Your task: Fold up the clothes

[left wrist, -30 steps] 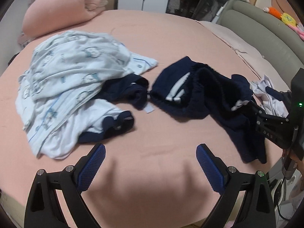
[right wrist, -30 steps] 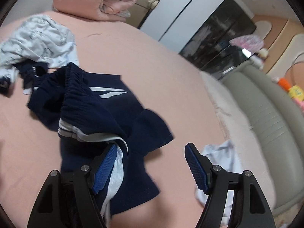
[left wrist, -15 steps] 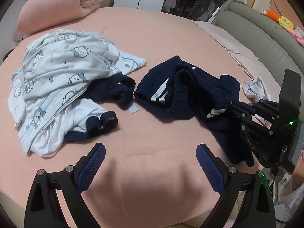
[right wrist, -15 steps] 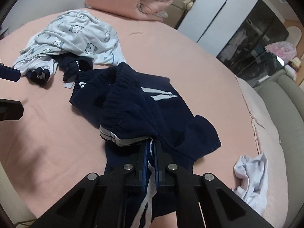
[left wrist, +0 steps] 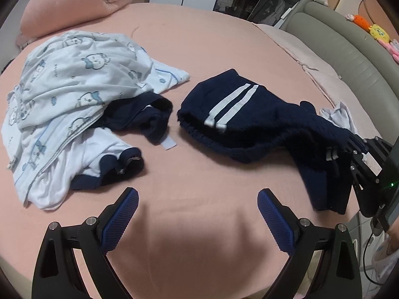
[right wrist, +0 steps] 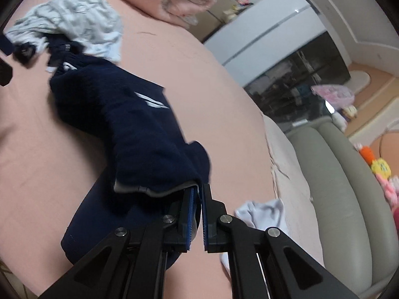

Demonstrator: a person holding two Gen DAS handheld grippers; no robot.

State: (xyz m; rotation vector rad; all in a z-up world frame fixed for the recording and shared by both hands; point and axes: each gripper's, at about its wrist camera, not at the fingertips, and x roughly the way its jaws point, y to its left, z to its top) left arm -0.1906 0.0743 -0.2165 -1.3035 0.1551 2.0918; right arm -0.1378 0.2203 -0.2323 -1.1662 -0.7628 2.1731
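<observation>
Navy shorts (right wrist: 139,129) are clamped at the hem by the right gripper (right wrist: 197,199); the left gripper (left wrist: 197,214) is held wide open, empty, above the bed (left wrist: 199,249).

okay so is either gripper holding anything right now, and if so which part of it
The right gripper is shut on the navy shorts, pinching a striped edge at one end of them. The left gripper is open above the bed, holding nothing.
</observation>
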